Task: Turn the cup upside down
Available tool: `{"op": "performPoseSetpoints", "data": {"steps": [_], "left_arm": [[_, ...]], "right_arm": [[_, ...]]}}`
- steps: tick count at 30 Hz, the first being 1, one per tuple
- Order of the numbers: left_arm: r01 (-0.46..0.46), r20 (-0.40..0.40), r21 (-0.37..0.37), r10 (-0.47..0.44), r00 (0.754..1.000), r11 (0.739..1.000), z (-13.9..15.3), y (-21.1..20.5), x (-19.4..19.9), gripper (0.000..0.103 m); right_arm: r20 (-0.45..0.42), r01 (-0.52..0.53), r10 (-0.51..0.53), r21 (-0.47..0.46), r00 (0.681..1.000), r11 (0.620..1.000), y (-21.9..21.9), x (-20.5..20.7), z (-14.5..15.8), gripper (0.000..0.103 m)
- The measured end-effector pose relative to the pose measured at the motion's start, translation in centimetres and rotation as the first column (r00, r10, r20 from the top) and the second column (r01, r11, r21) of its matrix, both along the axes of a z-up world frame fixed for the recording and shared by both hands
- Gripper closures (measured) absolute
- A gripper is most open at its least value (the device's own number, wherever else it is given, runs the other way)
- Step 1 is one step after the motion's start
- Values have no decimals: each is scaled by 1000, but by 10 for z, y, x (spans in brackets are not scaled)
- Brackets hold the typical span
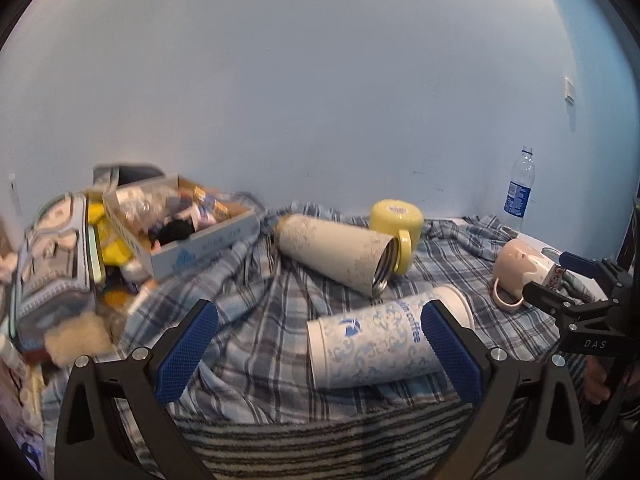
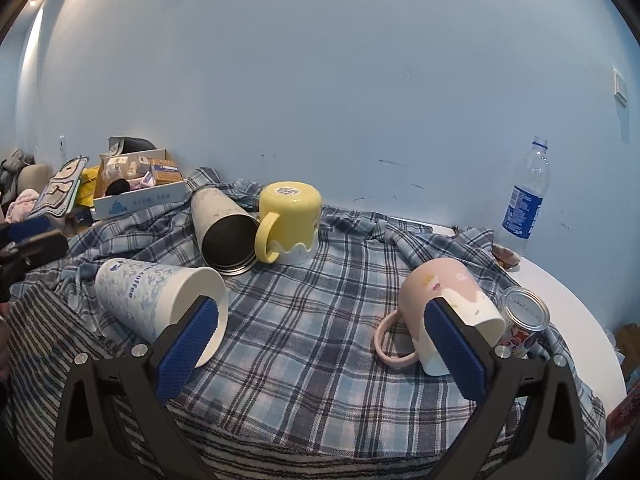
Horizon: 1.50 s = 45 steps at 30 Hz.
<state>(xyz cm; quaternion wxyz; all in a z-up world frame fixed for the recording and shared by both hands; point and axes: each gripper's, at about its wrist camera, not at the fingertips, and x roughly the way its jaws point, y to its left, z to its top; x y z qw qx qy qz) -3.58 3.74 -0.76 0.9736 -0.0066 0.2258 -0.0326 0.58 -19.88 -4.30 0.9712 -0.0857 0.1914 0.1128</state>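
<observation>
A pink mug lies on its side on the plaid cloth, handle toward me; it also shows in the left wrist view. A blue-patterned white cup lies on its side, seen too in the right wrist view. A beige steel tumbler lies on its side. A yellow mug stands upside down. My left gripper is open, its right finger beside the patterned cup. My right gripper is open, its right finger in front of the pink mug; it also shows in the left wrist view.
A cardboard box of small items and clutter sits at the far left. A plastic water bottle stands at the far right by the wall. A small printed can stands right behind the pink mug. The white table edge curves at right.
</observation>
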Motion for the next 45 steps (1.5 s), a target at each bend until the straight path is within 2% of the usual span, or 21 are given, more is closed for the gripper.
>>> {"op": "performPoseSetpoints", "data": {"steps": [2, 4, 8, 11, 13, 15, 17, 20, 21, 22, 24, 25, 29, 33, 36, 40, 42, 45], "left_arm": [[21, -29, 52, -20, 999, 998, 1, -7, 4, 0], [33, -99, 102, -23, 995, 994, -2, -12, 15, 0], [37, -245, 45, -25, 969, 998, -17, -3, 31, 0], [-14, -283, -9, 11, 959, 1000, -29, 10, 35, 1], [-27, -313, -73, 3, 950, 997, -38, 18, 39, 19], [-28, -346, -119, -15, 938, 992, -44, 22, 45, 25], [-27, -359, -134, -24, 933, 991, -47, 21, 48, 32], [-5, -359, -159, -53, 932, 987, -45, 17, 52, 39], [6, -362, -175, -70, 930, 985, -44, 14, 55, 44], [17, -366, -200, -90, 926, 980, -45, 13, 56, 50], [62, -370, -298, -176, 912, 953, -44, 11, 57, 54], [80, -371, -314, -200, 907, 946, -44, 8, 58, 55], [125, -363, -279, -225, 904, 952, -39, -15, 59, 62], [209, -365, -276, -304, 880, 938, -38, -47, 59, 69], [284, -362, -196, -338, 869, 939, -37, -80, 60, 71], [348, -286, -74, -354, 890, 935, -12, -116, 60, 71], [370, -260, -77, -377, 889, 926, 0, -124, 65, 71], [396, -248, -130, -416, 875, 909, 13, -126, 74, 71]], "right_arm": [[14, 19, -19, -28, 1000, 999, 3, -2, 0, 0], [24, 23, -22, -58, 999, 998, 8, -5, -1, 0], [2, -34, 34, -88, 999, 996, 16, -9, -3, 0], [-32, -37, 34, -81, 999, 996, 15, -6, -6, 0], [-49, -24, 20, -71, 999, 997, 13, -3, -7, 0], [-71, -9, 5, -58, 997, 998, 8, 2, -8, 0], [-97, -10, 6, -41, 995, 999, 5, 7, -10, 0], [-110, -13, 10, -33, 994, 999, 5, 9, -11, 0], [-110, -16, 12, -34, 994, 999, 5, 9, -11, 0], [-108, -17, 13, -34, 994, 999, 5, 9, -11, 0], [-106, -20, 16, -31, 994, 999, 5, 8, -11, 0], [-105, -17, 14, -30, 994, 999, 5, 8, -10, 0], [-110, -5, 2, -21, 994, 1000, 3, 10, -10, 0], [-125, 18, -19, -15, 992, 1000, 0, 13, -11, 0], [-141, 51, -52, -8, 989, 999, -5, 17, -12, 0], [-137, 127, -123, 19, 983, 992, -20, 23, -9, 0], [-127, 173, -168, 25, 977, 985, -28, 26, -7, 0], [-143, 208, -199, 55, 970, 977, -41, 32, -5, 5]]}}
